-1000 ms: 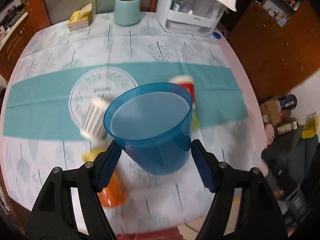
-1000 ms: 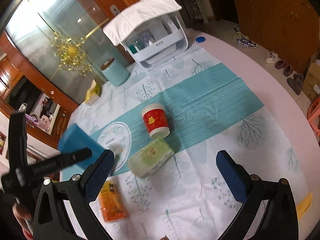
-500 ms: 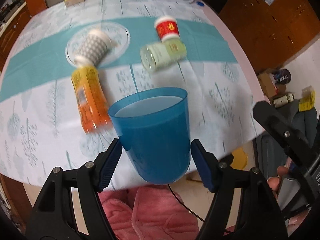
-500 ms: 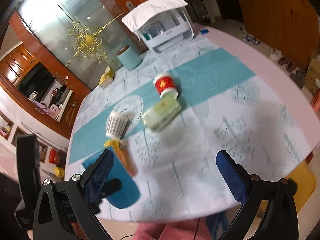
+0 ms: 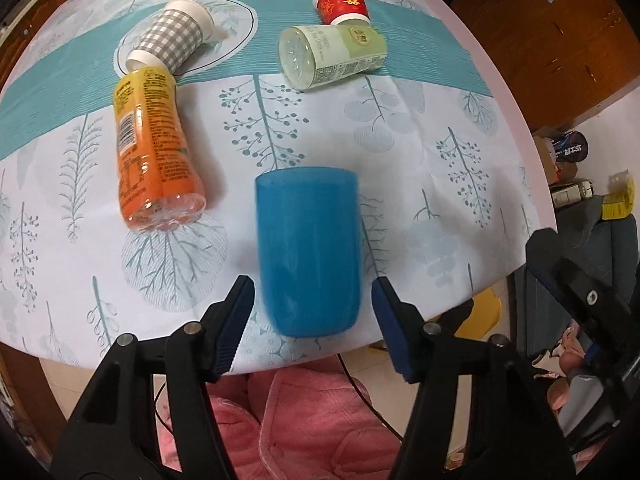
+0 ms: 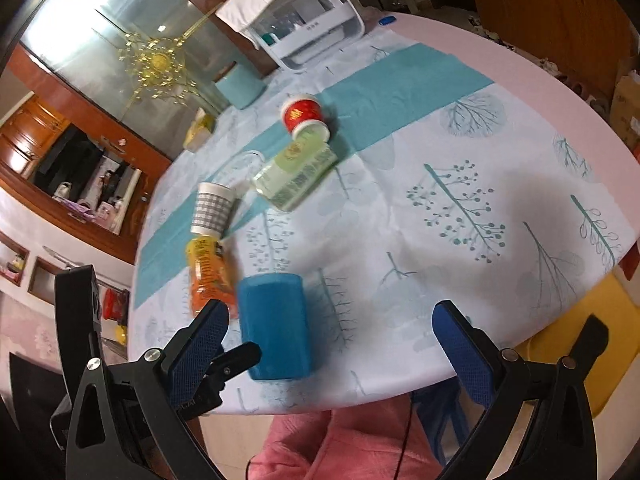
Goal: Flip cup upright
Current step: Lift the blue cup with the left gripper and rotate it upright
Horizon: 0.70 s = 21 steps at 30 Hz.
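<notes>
A blue plastic cup (image 5: 309, 248) stands upright on the tablecloth near the table's front edge; it also shows in the right wrist view (image 6: 275, 322). My left gripper (image 5: 314, 312) is open, its blue pads (image 5: 236, 316) a little apart from the cup on either side of its base. My right gripper (image 6: 332, 356) is open and empty, to the right of the cup, at the table's front edge.
An orange bottle (image 5: 154, 148) lies left of the cup. A checked paper cup (image 5: 172, 38), a green bottle (image 5: 332, 56) and a red paper cup (image 5: 342, 2) lie farther back. The table's front edge (image 5: 360, 348) is just below the cup.
The left gripper brought the blue cup down from the air onto the tablecloth near the front edge, and its jaws have opened off the cup. The right gripper stayed open.
</notes>
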Each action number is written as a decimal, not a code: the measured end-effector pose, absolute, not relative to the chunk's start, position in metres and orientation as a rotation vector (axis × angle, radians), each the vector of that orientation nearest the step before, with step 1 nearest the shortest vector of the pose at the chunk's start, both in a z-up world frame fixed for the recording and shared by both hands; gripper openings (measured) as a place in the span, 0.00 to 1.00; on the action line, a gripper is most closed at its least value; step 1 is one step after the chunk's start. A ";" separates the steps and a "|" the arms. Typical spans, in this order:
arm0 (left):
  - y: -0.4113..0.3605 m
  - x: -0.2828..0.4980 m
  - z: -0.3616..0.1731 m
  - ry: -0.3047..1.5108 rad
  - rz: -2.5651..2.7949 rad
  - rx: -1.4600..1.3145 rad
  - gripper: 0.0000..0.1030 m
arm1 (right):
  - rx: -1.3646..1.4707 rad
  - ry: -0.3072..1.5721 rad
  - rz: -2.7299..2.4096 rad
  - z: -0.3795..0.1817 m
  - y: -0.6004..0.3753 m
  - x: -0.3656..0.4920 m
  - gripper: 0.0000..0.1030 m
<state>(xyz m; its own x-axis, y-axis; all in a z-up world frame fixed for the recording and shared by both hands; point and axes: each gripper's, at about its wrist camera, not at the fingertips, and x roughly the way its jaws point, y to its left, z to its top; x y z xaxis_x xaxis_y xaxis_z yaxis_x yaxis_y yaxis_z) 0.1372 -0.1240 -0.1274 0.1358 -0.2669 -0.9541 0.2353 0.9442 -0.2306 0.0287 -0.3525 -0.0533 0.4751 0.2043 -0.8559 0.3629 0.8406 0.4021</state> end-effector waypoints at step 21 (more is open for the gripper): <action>-0.113 0.137 -0.152 1.317 -0.398 -0.064 0.57 | 0.639 1.167 0.035 -0.114 -0.320 0.085 0.98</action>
<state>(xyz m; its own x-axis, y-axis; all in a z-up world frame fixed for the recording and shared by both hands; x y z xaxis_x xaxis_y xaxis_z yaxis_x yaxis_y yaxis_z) 0.1373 -0.1128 -0.1519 0.1936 -0.3195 -0.9276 0.2474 0.9308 -0.2690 0.0849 -0.3200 -0.1137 0.4138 0.3461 -0.8420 0.2957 0.8237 0.4838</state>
